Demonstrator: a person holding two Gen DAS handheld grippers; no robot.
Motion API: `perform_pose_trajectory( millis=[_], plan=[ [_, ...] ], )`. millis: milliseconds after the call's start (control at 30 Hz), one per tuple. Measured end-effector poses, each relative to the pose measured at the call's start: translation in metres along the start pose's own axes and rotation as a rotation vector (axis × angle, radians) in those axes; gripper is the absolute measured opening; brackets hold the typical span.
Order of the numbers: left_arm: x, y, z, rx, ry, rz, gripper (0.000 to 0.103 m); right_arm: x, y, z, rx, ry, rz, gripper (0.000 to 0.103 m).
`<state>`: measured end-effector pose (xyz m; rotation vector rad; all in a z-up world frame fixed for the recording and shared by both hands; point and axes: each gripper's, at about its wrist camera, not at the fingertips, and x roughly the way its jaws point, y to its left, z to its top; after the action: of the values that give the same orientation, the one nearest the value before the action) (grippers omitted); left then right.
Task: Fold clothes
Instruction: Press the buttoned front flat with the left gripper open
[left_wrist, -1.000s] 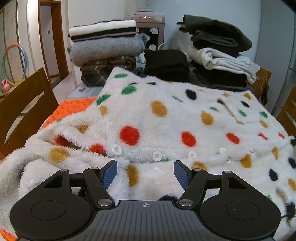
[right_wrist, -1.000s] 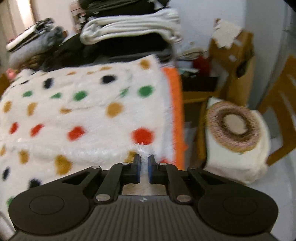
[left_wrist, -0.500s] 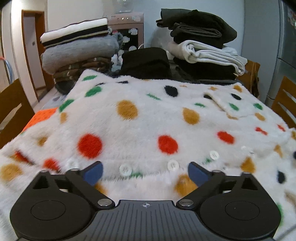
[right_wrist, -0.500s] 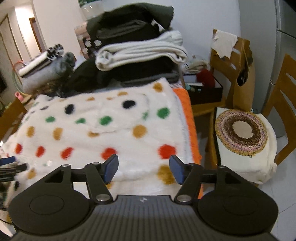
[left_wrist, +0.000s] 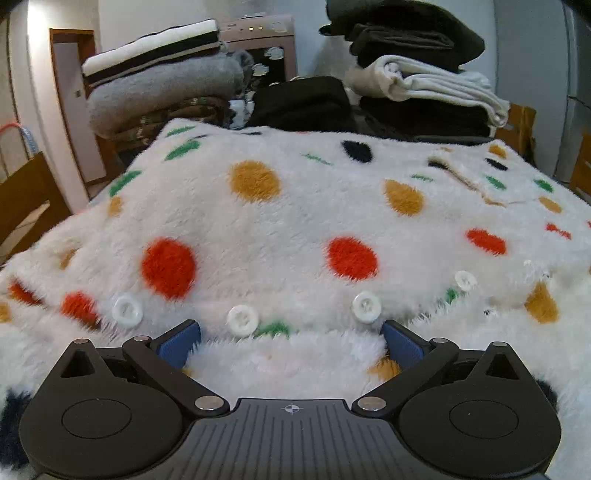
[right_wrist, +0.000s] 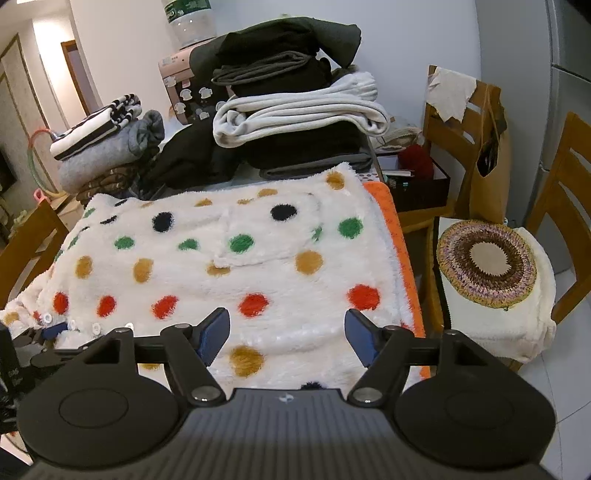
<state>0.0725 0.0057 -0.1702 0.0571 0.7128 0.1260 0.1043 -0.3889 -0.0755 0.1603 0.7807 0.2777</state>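
A white fleece garment with coloured dots lies spread over an orange cloth on the table, one half folded over the other, white buttons along the folded edge. My left gripper hovers low at that buttoned edge, jaws wide open, fleece showing between the blue pads but not pinched. My right gripper is above the garment's near right part, its jaws still opening and holding nothing. The left gripper's tip shows at the left edge of the right wrist view.
Stacks of folded clothes stand behind the garment: grey and striped ones at left, black, dark and white ones at right. Wooden chairs flank the table; one at right carries a round woven cushion. A paper bag hangs on another.
My right gripper let go of the garment's edge, opened and rose back from it. My left gripper widened fully and sank toward the buttoned edge.
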Motion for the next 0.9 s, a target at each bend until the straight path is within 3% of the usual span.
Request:
perform_pose_trajectory(
  millis=[67, 133, 233, 333, 900],
  plan=[
    [-0.007, 0.001, 0.004, 0.017, 0.064, -0.006, 0.103, 0.004, 0.003, 0.001, -0.003, 0.008, 0.005, 0.076],
    [-0.01, 0.002, 0.004, 0.103, 0.081, -0.055, 0.103, 0.007, 0.005, 0.004, -0.004, 0.008, 0.012, 0.076],
    [-0.005, 0.01, -0.01, 0.158, -0.062, -0.139, 0.103, 0.013, 0.01, 0.008, -0.009, 0.007, 0.025, 0.076],
    [0.005, 0.028, -0.004, 0.049, -0.013, -0.226, 0.103, 0.017, 0.015, 0.011, -0.02, 0.009, 0.036, 0.076],
    [0.003, 0.025, -0.005, 0.062, -0.017, -0.219, 0.103, 0.008, 0.022, 0.015, -0.025, -0.002, 0.038, 0.079]
  ],
)
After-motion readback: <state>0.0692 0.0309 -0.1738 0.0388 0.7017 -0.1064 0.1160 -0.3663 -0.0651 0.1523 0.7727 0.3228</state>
